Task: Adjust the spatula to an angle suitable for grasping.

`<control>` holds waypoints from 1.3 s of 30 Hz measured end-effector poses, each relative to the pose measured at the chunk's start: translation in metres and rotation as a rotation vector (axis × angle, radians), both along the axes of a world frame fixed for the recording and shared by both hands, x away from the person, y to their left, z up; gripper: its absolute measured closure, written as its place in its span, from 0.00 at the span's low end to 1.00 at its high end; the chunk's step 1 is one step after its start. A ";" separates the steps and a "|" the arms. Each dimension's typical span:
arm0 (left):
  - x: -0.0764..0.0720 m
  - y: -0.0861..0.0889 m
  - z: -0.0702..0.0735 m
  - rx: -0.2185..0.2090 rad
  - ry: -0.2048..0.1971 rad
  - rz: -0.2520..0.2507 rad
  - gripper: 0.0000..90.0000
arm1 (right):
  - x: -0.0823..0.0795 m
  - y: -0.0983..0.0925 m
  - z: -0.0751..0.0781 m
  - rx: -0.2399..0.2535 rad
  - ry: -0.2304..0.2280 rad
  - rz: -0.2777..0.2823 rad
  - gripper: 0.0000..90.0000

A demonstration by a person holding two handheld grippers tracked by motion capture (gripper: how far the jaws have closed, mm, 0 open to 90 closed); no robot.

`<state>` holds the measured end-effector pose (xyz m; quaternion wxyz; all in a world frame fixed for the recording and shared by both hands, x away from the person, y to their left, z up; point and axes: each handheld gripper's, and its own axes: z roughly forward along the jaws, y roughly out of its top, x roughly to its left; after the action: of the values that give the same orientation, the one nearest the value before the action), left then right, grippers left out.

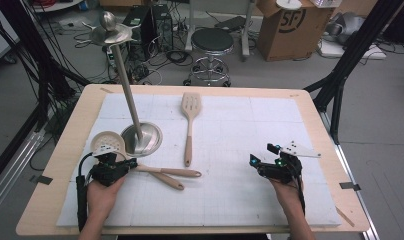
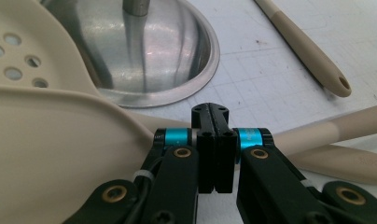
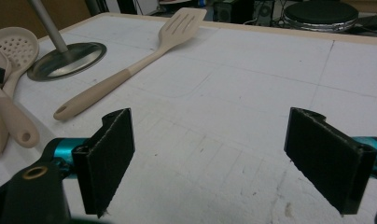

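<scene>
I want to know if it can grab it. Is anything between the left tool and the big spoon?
Nothing visible is. The left tool, jaws shut, sits right at the neck of the spoon, with the stand's metal base just beyond.

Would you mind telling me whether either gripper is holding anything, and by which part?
The left gripper is shut at the neck of a beige spoon, though a firm hold cannot be told. The right gripper is open, holding nothing.

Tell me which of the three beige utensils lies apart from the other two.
The slotted spatula, alone mid-table, handle toward the person. The two spoon-type utensils lie crossed by the stand's base.
</scene>
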<state>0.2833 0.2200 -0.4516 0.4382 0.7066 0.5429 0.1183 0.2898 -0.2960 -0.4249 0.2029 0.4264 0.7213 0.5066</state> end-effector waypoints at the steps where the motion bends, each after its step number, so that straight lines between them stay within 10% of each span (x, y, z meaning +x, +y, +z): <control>1: 0.000 0.000 0.000 0.000 0.002 0.002 1.00 | 0.000 0.000 0.000 0.000 0.001 0.001 0.17; 25: -0.023 -0.006 0.014 0.109 0.058 -0.019 1.00 | -0.002 -0.003 0.001 0.009 -0.006 -0.009 0.17; 39: -0.034 -0.001 0.017 0.090 0.057 -0.031 1.00 | -0.002 -0.004 0.001 0.011 -0.007 -0.017 0.17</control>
<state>0.2494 0.2188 -0.4342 0.3920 0.7371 0.5382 0.1155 0.2880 -0.2999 -0.4236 0.2075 0.4317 0.7142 0.5104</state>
